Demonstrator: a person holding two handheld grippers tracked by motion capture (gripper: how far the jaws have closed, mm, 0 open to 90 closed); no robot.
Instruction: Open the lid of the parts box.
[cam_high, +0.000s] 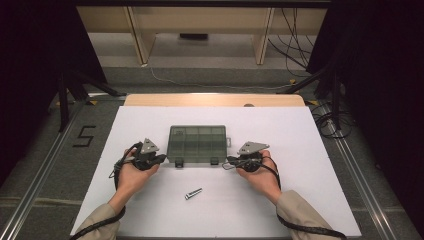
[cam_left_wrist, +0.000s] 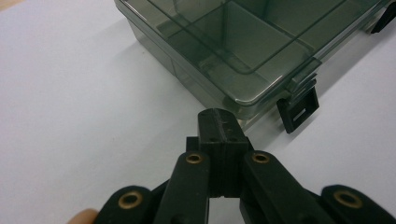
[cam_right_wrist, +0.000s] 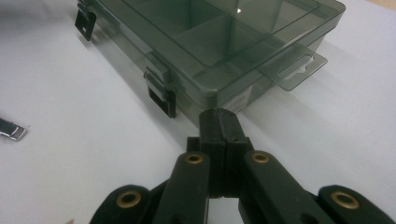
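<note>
A smoky translucent compartment box (cam_high: 198, 144) with its lid down lies in the middle of the white table (cam_high: 300, 150). My left gripper (cam_high: 162, 158) rests at its near left corner, jaws shut and empty, its tip (cam_left_wrist: 219, 122) close to the box (cam_left_wrist: 224, 46) by a black latch (cam_left_wrist: 299, 109). My right gripper (cam_high: 231, 160) sits at the near right corner, also shut on nothing, tip (cam_right_wrist: 220, 122) close to the box's (cam_right_wrist: 210, 42) front wall. A latch (cam_right_wrist: 163, 95) and the hang tab (cam_right_wrist: 296, 70) show there. Whether either tip touches the box I cannot tell.
A small shiny metal piece (cam_high: 193, 193) lies on the table nearer the person, between the two hands, its end visible (cam_right_wrist: 11, 130) in the right gripper view. Beyond the table's wooden far edge (cam_high: 215, 100) are floor, cables and furniture legs.
</note>
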